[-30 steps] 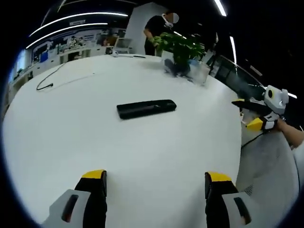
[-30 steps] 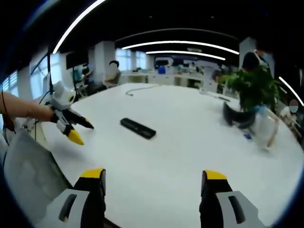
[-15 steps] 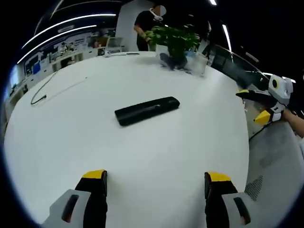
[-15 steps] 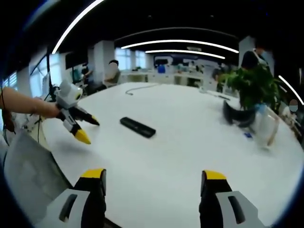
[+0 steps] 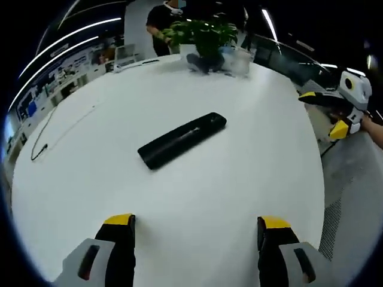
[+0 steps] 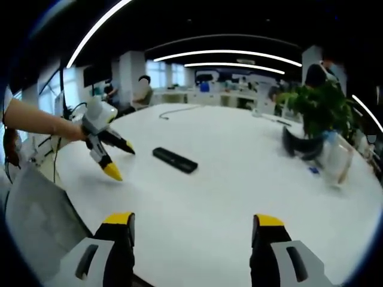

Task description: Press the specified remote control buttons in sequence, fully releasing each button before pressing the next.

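Lying untouched at centre frame on the white table (image 5: 239, 179), the black remote control (image 5: 181, 139) awaits its first press. Left hand-held gripper (image 5: 194, 230) and right hand-held gripper (image 6: 191, 227) both hover jaws apart, empty, so the whole sequence seemingly remains.

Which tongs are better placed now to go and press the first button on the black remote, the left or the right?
Probably the left. In the right gripper view the left tongs hang open over the table, close beside the remote. The right tongs sit open, off at the table edge, farther away.
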Demonstrator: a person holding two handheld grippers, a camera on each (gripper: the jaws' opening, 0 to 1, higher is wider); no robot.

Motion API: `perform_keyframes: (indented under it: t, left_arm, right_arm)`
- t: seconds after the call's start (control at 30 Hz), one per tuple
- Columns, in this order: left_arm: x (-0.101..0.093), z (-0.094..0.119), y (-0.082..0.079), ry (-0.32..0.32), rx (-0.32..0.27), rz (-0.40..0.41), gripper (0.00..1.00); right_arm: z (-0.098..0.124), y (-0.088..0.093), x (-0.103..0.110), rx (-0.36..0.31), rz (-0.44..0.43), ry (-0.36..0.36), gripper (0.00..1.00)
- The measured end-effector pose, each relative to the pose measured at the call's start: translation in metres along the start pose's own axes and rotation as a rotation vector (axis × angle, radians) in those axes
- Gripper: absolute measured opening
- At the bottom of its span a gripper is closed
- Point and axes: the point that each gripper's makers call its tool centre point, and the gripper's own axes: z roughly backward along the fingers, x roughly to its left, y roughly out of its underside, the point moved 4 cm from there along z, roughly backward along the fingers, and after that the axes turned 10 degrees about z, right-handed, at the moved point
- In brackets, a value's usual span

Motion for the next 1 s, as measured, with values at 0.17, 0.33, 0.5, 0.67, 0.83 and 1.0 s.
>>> perform_keyframes:
  t: [0.17, 0.33, 0.5, 0.67, 0.83, 1.0]
  left_arm:
    - [0.004, -0.004, -0.011, -0.005, 0.047, -0.101, 0.88]
    - [0.004, -0.005, -0.02, 0.002, 0.093, -0.225, 0.86]
    - [0.001, -0.011, -0.031, 0.025, 0.122, -0.322, 0.85]
    - [0.002, -0.018, -0.041, 0.077, 0.149, -0.393, 0.73]
    - [0.012, -0.023, -0.044, 0.115, 0.196, -0.35, 0.65]
    - [0.015, -0.024, -0.051, 0.1, 0.174, -0.357, 0.57]
  right_arm:
    - [0.0, 0.0, 0.0, -0.001, -0.001, -0.001, 0.78]
    - [0.0, 0.001, -0.002, -0.002, -0.009, 0.004, 0.78]
    - [0.0, 0.001, -0.002, -0.001, -0.008, 0.0, 0.77]
    - [0.0, 0.001, -0.002, 0.001, -0.01, -0.004, 0.76]
    - [-0.001, 0.002, -0.003, 0.004, -0.019, -0.009, 0.75]
    - [-0.002, 0.003, -0.002, 0.006, -0.019, -0.016, 0.75]
